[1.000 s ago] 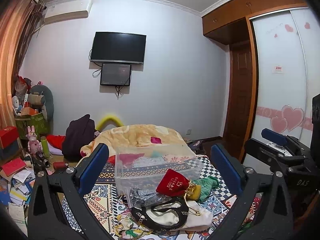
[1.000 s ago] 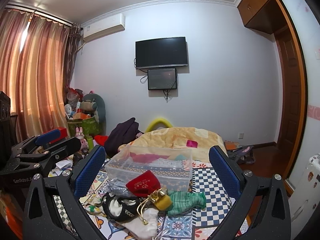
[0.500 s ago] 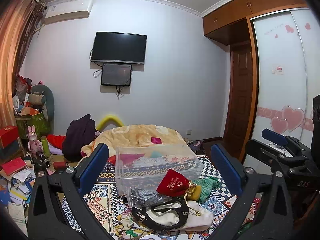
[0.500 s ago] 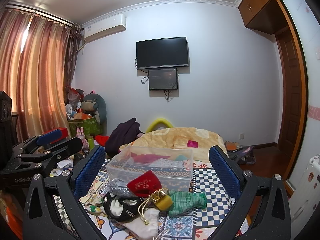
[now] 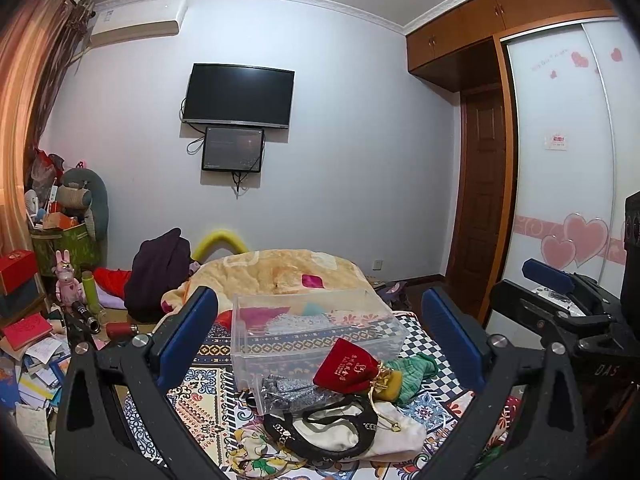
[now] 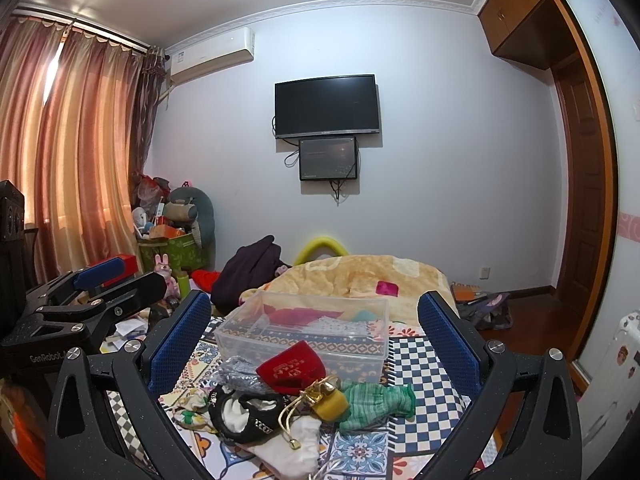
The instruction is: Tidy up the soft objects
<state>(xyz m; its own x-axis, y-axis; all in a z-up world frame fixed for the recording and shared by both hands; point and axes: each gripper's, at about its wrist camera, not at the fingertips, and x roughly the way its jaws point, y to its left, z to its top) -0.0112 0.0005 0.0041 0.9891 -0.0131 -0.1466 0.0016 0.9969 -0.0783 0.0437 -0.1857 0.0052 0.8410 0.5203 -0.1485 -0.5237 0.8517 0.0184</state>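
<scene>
A pile of soft things lies on the patterned bed cover: a red drawstring pouch [image 5: 346, 368] [image 6: 290, 368], a yellow-gold pouch [image 5: 390, 384] [image 6: 328, 400], a green cloth [image 5: 414, 370] [image 6: 376, 402], a grey sparkly cloth [image 5: 294, 390], a black-and-white piece [image 5: 320, 432] [image 6: 244, 412]. Behind the pile stands a clear plastic box [image 5: 312, 332] [image 6: 308, 328] with a few cloths inside. My left gripper [image 5: 320, 344] is open and empty, above the pile. My right gripper [image 6: 314, 344] is open and empty, likewise. Each gripper shows at the edge of the other's view.
A beige blanket [image 5: 280, 272] covers the far part of the bed. A dark garment [image 5: 160, 272] lies at its left. Clutter of boxes, papers and toys [image 5: 36, 320] fills the floor on the left. A wardrobe with heart stickers [image 5: 560, 200] stands on the right.
</scene>
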